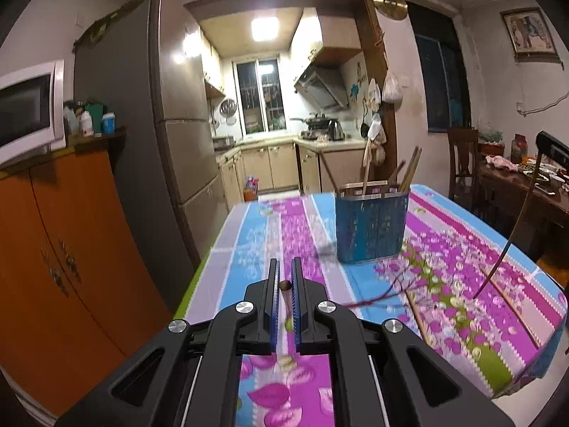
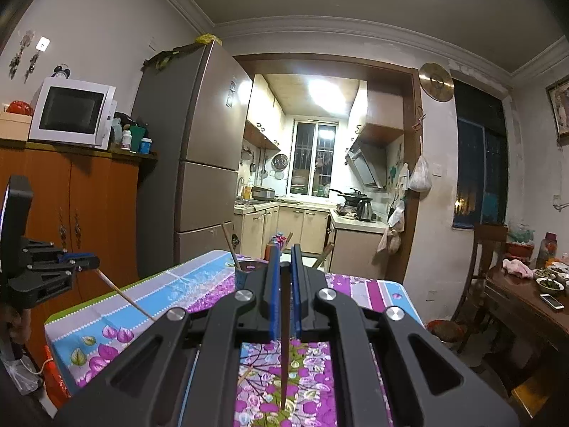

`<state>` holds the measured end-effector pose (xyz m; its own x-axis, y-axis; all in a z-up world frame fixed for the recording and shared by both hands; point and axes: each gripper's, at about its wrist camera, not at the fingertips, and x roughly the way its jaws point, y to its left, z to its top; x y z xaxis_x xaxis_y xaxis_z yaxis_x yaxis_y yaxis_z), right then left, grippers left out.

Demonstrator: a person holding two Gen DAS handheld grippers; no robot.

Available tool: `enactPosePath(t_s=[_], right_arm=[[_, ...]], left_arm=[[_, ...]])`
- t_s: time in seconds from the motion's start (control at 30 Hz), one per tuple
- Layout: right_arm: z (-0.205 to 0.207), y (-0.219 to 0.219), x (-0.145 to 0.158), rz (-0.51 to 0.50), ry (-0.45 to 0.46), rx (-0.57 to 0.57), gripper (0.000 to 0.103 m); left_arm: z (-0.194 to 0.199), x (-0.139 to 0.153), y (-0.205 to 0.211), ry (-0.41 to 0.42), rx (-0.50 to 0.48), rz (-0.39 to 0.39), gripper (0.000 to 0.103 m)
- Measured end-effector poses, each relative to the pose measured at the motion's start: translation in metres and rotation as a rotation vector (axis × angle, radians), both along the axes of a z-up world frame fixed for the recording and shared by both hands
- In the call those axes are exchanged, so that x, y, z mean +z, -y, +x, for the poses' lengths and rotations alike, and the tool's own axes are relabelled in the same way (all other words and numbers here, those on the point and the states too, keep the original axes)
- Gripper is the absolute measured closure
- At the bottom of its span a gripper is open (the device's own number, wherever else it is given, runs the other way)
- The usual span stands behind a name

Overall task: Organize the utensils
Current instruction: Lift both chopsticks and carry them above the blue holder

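Note:
A blue utensil holder (image 1: 371, 226) stands on the flowered tablecloth (image 1: 270, 227) and holds several chopsticks (image 1: 409, 170). My left gripper (image 1: 285, 277) is shut on a light wooden chopstick (image 1: 285, 286), seen end-on; it also shows in the right wrist view (image 2: 124, 297), sticking out of the left gripper (image 2: 90, 263) toward the table. My right gripper (image 2: 284, 259) is shut on a dark chopstick (image 2: 283, 338) that points down at the cloth; the same chopstick shows at the right of the left wrist view (image 1: 508, 242). The holder (image 2: 245, 274) is mostly hidden behind the right gripper.
An orange cabinet (image 1: 64, 249) with a microwave (image 1: 28, 110) stands left, beside a tall fridge (image 1: 142, 142). A dining table (image 2: 526, 295) with bowls and a chair (image 2: 487, 249) stand right. The kitchen doorway lies beyond the table.

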<state>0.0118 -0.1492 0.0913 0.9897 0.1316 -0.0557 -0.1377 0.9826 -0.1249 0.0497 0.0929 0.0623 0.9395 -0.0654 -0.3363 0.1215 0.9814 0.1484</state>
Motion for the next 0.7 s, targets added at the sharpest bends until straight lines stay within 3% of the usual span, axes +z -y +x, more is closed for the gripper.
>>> enactPosePath(t_s=[0.7], right_arm=[[0.041,0.027,0.035,0.056,-0.143,0.129,0.098]], left_arm=[[0.026,0.063,0.026,0.115,-0.155,-0.048,0.095]])
